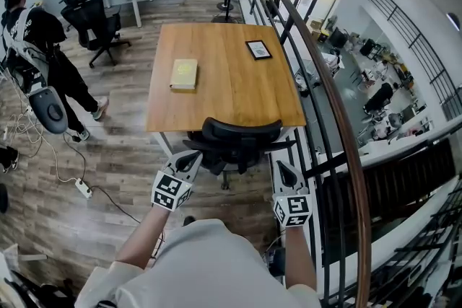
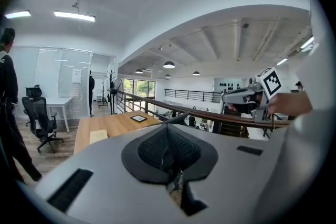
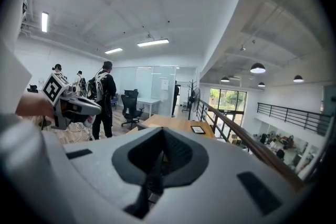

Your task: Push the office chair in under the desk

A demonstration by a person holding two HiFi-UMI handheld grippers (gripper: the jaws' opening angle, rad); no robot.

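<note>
left tongs (image 1: 189, 158): closed, nothing held, near chair | right tongs (image 1: 284, 168): closed, nothing held | office chair (image 1: 240, 136): seat under near edge of worktop (image 1: 224, 76), backrest showing

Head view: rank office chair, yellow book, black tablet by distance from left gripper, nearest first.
1. office chair, just ahead-right of the left gripper, at the desk near edge.
2. yellow book, desk's left half.
3. black tablet, desk's far right.
</note>
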